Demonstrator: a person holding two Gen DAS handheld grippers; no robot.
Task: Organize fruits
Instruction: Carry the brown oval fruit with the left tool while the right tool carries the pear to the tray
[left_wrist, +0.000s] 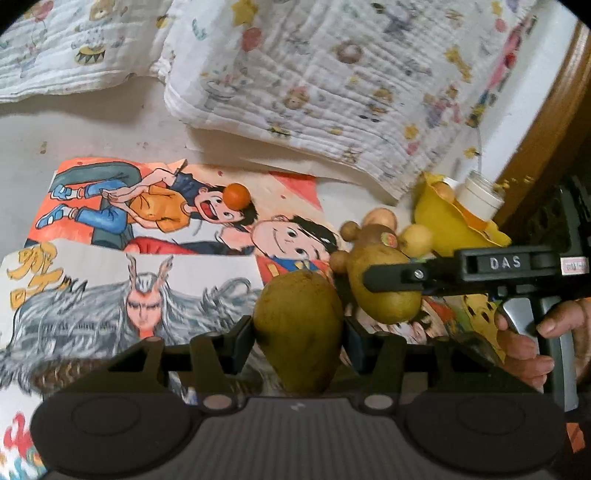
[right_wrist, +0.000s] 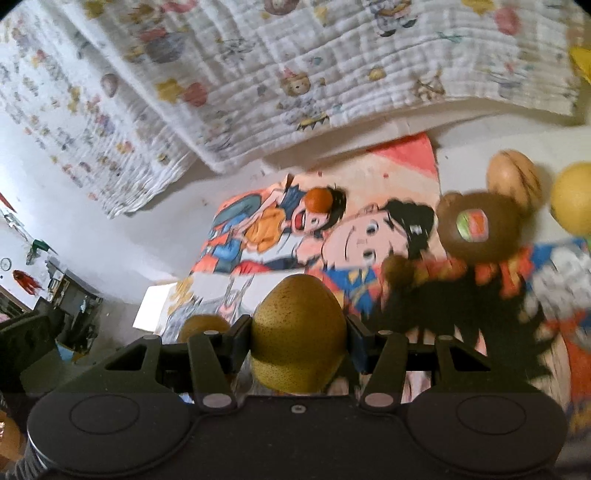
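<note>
My left gripper (left_wrist: 297, 326) is shut on a greenish-brown pear (left_wrist: 299, 332), held upright above cartoon posters (left_wrist: 147, 229). My right gripper (right_wrist: 299, 326) is shut on a yellow-green speckled pear (right_wrist: 299, 332). In the left wrist view that pear (left_wrist: 388, 299) hangs to the right, with a black finger (left_wrist: 391, 275) across it. Behind it lie a brown fruit with a sticker (left_wrist: 376, 240) (right_wrist: 476, 225), a tan fruit (right_wrist: 513, 177) and a yellow round fruit (left_wrist: 417, 240) (right_wrist: 574, 197). A small orange (left_wrist: 237, 195) (right_wrist: 319, 199) sits alone on the poster. Another pear (right_wrist: 205, 326) peeks out low on the left.
A folded printed quilt (left_wrist: 314, 85) (right_wrist: 295, 74) covers the back of the surface. At the right stand a yellow bowl (left_wrist: 443, 218), a white jar (left_wrist: 480, 194) and a wooden rim (left_wrist: 569, 110). A hand (left_wrist: 524, 347) grips the right tool's handle. Small brown fruits (left_wrist: 351, 229) lie nearby.
</note>
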